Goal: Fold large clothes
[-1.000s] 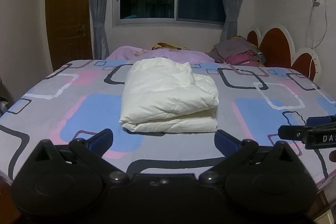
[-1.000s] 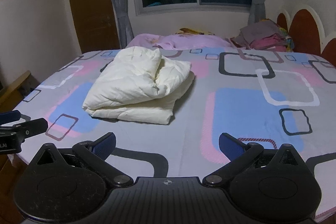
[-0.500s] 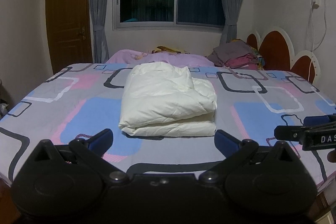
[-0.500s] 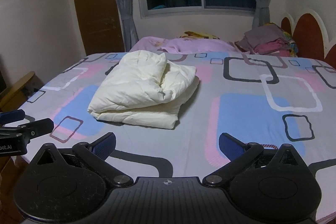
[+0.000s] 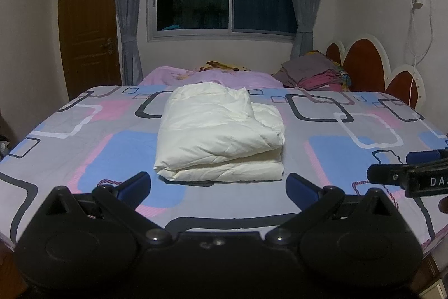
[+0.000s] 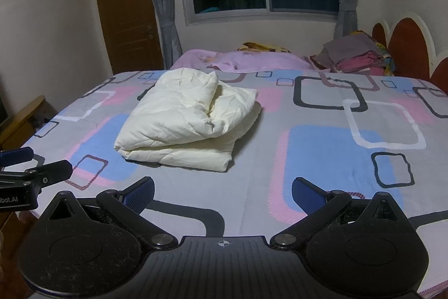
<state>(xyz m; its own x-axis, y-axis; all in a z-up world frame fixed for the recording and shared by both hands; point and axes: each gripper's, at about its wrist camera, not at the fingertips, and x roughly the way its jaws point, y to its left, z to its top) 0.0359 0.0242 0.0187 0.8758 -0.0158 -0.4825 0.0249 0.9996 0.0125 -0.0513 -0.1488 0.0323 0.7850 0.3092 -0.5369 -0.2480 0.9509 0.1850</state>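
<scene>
To the right of my left gripper [image 5: 217, 185], my right gripper [image 5: 406, 173] is cut off by the frame edge. Beyond my fingers, the folded white garment's [image 5: 221, 133] underside and inner layers stay hidden.

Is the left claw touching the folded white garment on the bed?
Apart. In the left wrist view, the left claw stands open with a strip of patterned bedsheet showing between its fingertips and the folded white garment.

Patterned bed [image 5: 84, 153] carries folded cream garment [image 5: 221, 133], perhaps padded.
</scene>
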